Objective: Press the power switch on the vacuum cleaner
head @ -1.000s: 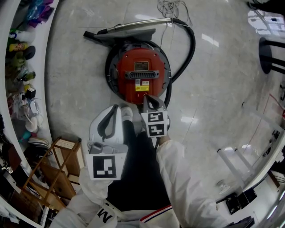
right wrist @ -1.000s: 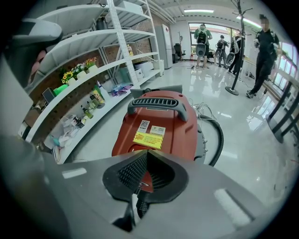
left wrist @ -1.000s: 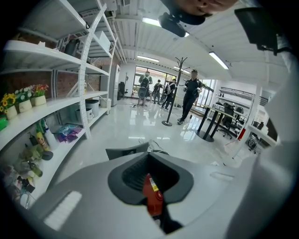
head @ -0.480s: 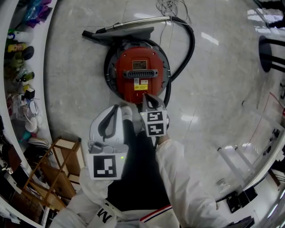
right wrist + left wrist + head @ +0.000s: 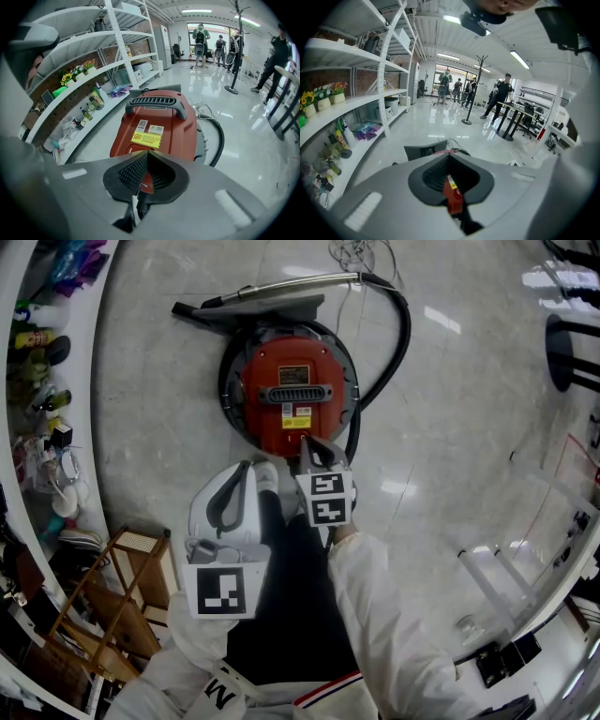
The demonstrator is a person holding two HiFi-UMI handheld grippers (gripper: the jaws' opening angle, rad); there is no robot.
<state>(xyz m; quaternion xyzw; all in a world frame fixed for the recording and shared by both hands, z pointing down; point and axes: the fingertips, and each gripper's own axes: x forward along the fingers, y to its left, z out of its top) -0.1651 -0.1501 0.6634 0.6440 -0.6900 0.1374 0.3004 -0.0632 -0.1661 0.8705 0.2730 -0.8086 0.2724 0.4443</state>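
Note:
The red round vacuum cleaner (image 5: 291,395) lies on the shiny floor with its grey handle (image 5: 158,104) and yellow sticker (image 5: 146,139) facing me. My right gripper (image 5: 316,448) is shut, and its tips rest at the vacuum's near edge, just below the sticker. The jaws cover the spot under them, so no switch shows there. My left gripper (image 5: 232,495) is also shut on nothing. It hangs back to the left of the right one, clear of the vacuum. A strip of the red body (image 5: 453,191) shows through the left gripper's jaw opening.
A black hose (image 5: 400,338) curves round the vacuum's right side to a metal wand (image 5: 291,287) and a floor nozzle (image 5: 248,313) beyond it. Shelves with bottles (image 5: 42,343) run along the left. A wooden rack (image 5: 112,587) stands near my left arm. A stand base (image 5: 562,357) is far right. People (image 5: 201,35) stand far off.
Almost nothing: the vacuum sits a touch higher in the head view, and both grippers keep their places and stay shut.

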